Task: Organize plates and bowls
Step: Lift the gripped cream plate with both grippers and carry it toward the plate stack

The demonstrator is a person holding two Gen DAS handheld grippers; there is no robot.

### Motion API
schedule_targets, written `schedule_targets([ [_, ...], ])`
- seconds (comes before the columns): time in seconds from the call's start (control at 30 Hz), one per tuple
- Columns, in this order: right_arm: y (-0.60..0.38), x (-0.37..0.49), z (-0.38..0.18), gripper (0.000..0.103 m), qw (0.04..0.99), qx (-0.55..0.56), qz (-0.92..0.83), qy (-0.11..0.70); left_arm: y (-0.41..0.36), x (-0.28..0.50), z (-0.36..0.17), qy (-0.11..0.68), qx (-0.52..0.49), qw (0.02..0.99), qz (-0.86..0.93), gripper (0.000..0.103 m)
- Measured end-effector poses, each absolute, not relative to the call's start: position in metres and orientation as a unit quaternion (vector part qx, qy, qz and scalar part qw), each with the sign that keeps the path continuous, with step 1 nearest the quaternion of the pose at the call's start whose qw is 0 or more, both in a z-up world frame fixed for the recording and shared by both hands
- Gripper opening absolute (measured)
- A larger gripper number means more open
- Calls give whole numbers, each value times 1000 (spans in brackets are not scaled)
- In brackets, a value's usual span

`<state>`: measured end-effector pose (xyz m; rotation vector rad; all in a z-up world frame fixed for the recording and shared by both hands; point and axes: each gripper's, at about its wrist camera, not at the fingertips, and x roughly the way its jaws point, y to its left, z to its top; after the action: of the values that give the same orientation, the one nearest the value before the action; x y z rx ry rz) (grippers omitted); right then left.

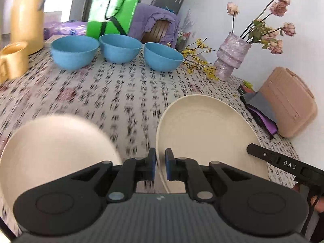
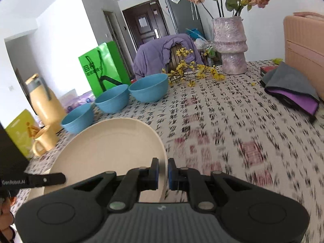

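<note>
A cream plate [image 1: 206, 133] is pinched at its near rim between the blue pads of the left gripper [image 1: 160, 165], and the right gripper [image 2: 163, 173] clamps the same plate [image 2: 109, 147] on its opposite rim, so both sets of fingers are closed on it. The plate appears to hang above the patterned tablecloth [image 1: 125, 93], between the two grippers; in the left view the tip of the right gripper shows at its right edge, and in the right view the tip of the left gripper shows at its left edge. A second cream plate [image 1: 54, 151] lies on the cloth just left of the held one, blurred. Part of a hand [image 2: 6, 212] shows at the lower left of the right view.

Farther back, three blue bowls [image 1: 75, 50] [image 1: 120, 47] [image 1: 163, 55] stand in a row near the table's far edge, upright and close together. Left of them are a yellow mug [image 1: 14, 59] and a tall yellow jug [image 1: 26, 18]. Right of the bowls lie yellow flower sprigs [image 1: 199, 60], then a pale purple vase [image 1: 230, 55] with dried roses. At the right edge sit folded grey and purple cloths [image 2: 291, 87] beside a pink case [image 1: 289, 103]. Behind the table stand a green bag [image 1: 113, 10] and a chair draped in purple [image 1: 154, 22].
</note>
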<state>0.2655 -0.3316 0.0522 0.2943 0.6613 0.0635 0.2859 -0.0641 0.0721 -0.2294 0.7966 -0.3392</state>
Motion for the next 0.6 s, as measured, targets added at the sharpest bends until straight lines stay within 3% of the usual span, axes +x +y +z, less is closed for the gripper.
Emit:
schedule_targets([
  [0.3,-286,198,35,9,927,140,72,339,-11,194,62,362,-147,914,-107,10],
  [0.6,-228,193,24,10,919,120,116,356,38,174,57,346,-166,922,-48,10],
])
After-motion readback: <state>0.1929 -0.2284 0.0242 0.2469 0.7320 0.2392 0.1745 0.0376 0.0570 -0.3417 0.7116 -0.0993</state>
